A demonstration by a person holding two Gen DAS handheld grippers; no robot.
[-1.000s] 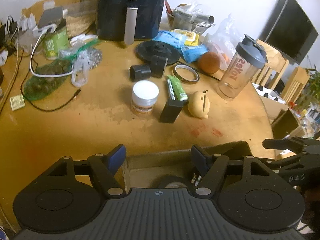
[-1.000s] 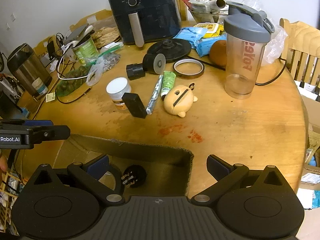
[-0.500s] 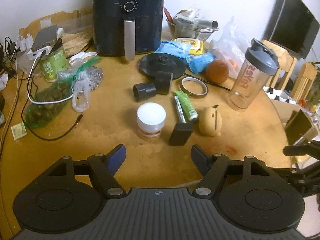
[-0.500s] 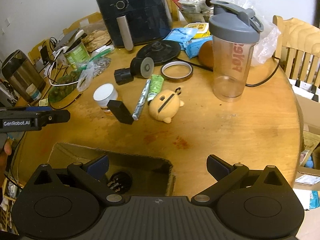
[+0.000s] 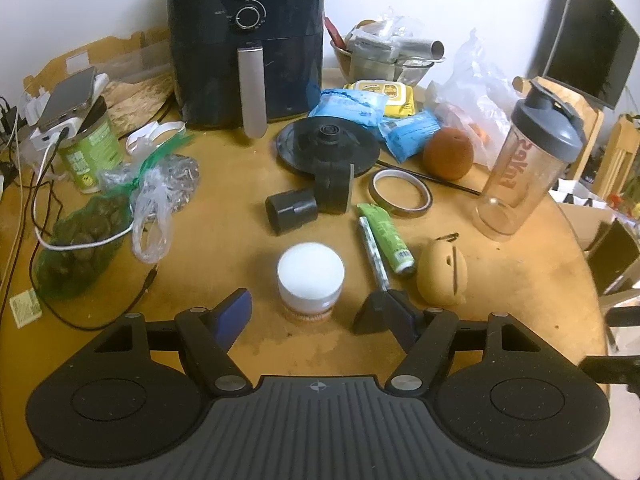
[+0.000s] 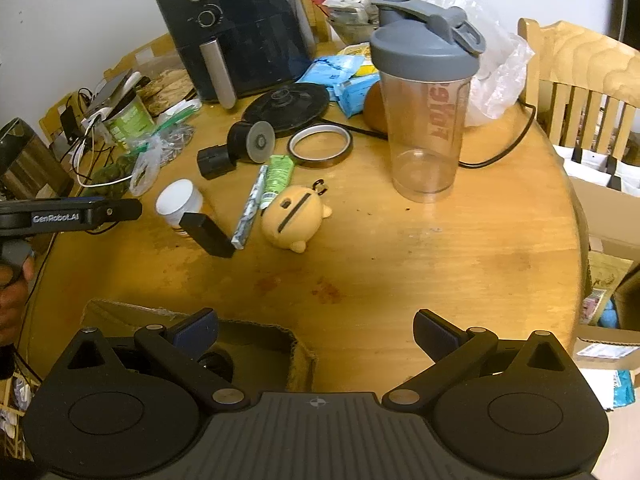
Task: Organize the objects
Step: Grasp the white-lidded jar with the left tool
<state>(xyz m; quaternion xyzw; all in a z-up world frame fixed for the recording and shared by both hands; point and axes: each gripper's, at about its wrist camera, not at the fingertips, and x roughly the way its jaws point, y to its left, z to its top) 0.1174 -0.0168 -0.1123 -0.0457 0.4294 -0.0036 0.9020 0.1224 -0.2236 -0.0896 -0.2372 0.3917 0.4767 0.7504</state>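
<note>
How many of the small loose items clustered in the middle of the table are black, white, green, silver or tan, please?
Black: 3 (cylinder, spool, block)
White: 1 (jar)
Green: 1 (tube)
Silver: 1 (pen)
Tan: 1 (toy)
Total: 7

Jar [image 5: 311, 280] sat just ahead of left gripper [image 5: 316, 316], between its fingers; block [image 5: 380, 312] at right finger; box [image 6: 256, 336] under right gripper [image 6: 316, 334].
</note>
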